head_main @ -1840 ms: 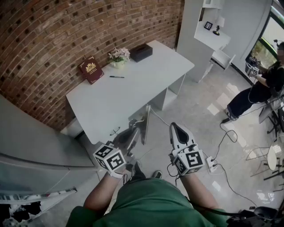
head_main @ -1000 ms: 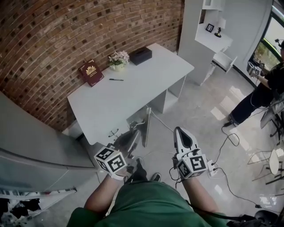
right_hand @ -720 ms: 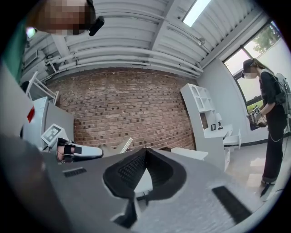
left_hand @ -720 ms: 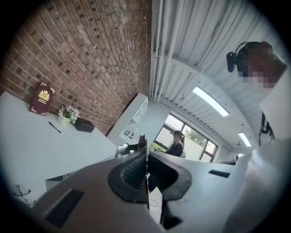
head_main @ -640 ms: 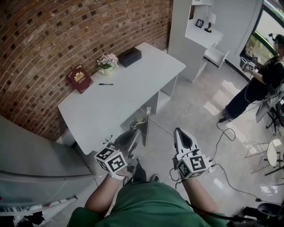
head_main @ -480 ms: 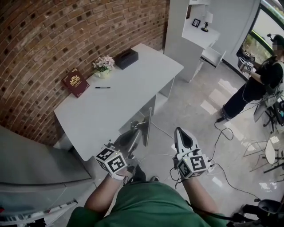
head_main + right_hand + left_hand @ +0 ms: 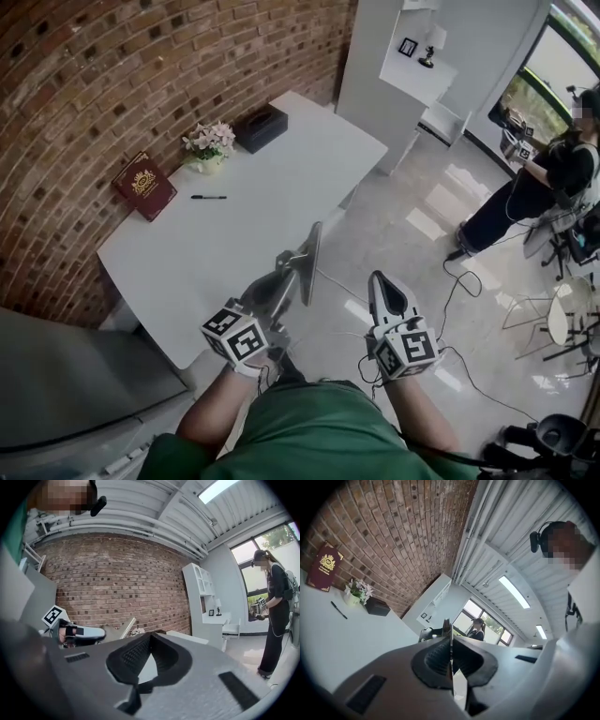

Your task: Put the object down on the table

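Observation:
My left gripper (image 7: 281, 274) is shut on a thin grey flat panel (image 7: 310, 262), held upright and edge-on over the near edge of the white table (image 7: 272, 211). In the left gripper view the panel's edge (image 7: 449, 641) runs straight up between the pressed pads, with the table (image 7: 342, 639) beyond. My right gripper (image 7: 382, 279) is off to the right over the floor, jaws shut with nothing in them; its pads (image 7: 136, 656) meet in its own view. That view also shows the panel (image 7: 126, 627) at the left.
On the table lie a red book (image 7: 143, 185), a black pen (image 7: 208, 197), a small pot of flowers (image 7: 208, 142) and a black box (image 7: 260, 127). A grey cabinet (image 7: 75, 375) is at lower left. A person (image 7: 534, 187) stands at right; cables (image 7: 459, 281) cross the floor.
The view has closed in on the table. The held panel, earlier over the floor in front of it, now overlaps the table's near edge. Both grippers keep their pose.

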Available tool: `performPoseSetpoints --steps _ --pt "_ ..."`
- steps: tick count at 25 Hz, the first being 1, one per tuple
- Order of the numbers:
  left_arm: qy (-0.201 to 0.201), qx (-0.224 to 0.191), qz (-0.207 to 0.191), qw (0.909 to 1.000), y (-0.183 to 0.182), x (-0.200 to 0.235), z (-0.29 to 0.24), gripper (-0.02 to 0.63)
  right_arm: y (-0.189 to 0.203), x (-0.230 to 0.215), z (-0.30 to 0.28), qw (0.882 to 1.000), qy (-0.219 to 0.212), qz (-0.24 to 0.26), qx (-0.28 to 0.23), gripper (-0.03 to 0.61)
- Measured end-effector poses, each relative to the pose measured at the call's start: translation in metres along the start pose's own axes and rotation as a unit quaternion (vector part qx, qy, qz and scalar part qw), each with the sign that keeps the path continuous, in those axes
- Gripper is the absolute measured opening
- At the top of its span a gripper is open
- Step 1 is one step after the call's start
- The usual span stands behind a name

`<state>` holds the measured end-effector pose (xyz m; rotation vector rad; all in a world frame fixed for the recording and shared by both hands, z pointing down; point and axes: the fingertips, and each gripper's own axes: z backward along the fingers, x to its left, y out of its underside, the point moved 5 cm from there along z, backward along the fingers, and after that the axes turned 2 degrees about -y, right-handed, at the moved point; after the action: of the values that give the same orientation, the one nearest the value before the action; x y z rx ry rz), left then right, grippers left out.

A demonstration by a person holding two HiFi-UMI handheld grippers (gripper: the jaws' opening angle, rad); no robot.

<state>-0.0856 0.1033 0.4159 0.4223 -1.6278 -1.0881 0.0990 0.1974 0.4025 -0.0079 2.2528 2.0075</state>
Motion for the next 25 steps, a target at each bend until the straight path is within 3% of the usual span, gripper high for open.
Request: performPoseSetpoints --steps 16,25 --pt "-0.001 -0.017 0.025 0.9995 -0.029 0.064 -0.001 0.009 -0.002 0.022 -0.065 0.999 -0.005 0.024 0.021 0.003" --pt "-0.037 -0.044 0.004 0.9983 -0.059 0.092 -0.009 0.009 -0.006 0.022 -0.125 0.998 -0.059 0.017 0.002 0.002"
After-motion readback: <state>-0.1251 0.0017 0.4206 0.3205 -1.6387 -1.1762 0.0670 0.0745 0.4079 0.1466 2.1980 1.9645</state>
